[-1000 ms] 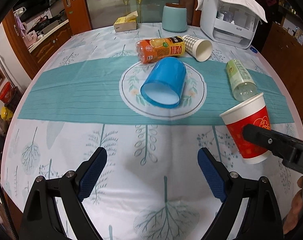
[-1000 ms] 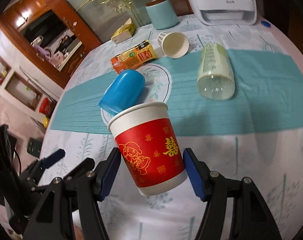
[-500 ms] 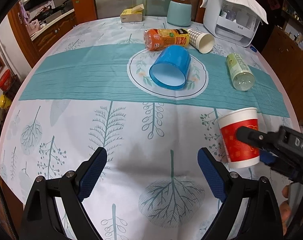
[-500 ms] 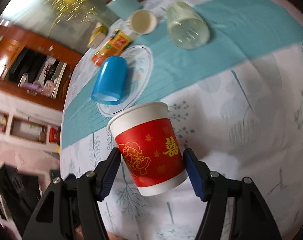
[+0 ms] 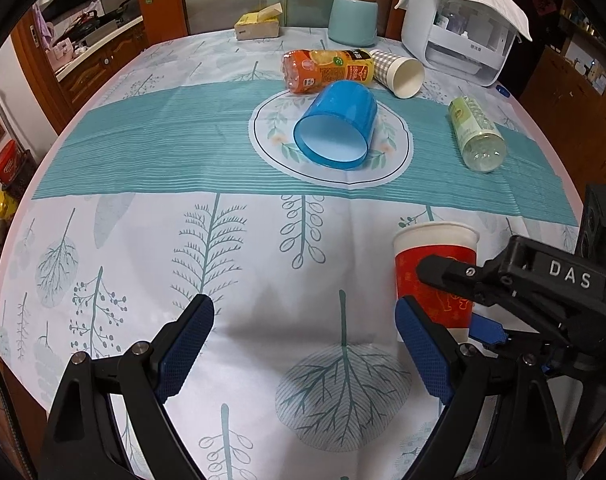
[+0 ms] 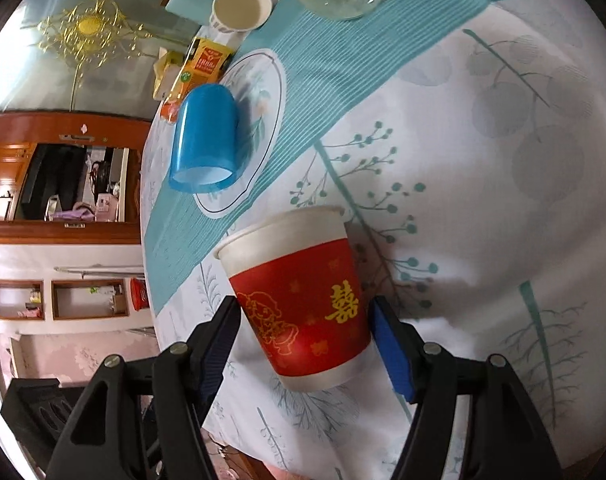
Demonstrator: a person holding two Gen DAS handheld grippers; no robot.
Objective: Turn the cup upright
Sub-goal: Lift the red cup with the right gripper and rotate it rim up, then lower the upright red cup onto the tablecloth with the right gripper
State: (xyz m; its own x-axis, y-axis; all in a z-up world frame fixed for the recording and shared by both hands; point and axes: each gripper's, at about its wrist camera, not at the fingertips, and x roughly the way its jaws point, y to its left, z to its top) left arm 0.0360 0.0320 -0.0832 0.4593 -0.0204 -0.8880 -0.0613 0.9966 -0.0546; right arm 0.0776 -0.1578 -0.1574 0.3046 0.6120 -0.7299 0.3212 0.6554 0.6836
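While the right gripper [image 6: 303,336] clamps its blue pads against both sides of the red paper cup [image 5: 437,276], the cup sits mouth-up near the front right of the round table [image 5: 151,264]. Beside it, the left gripper [image 5: 305,336] hovers with jaws spread wide, holding nothing. Farther back, a blue cup [image 5: 337,124] lies on its side.

We saw a round table [image 5: 103,264] under a leaf-print cloth [image 5: 231,240]; a blue cup [image 5: 335,124], orange bottle [image 5: 327,70], checked cup [image 5: 397,73] and green bottle [image 5: 477,132] lay sideways on it.
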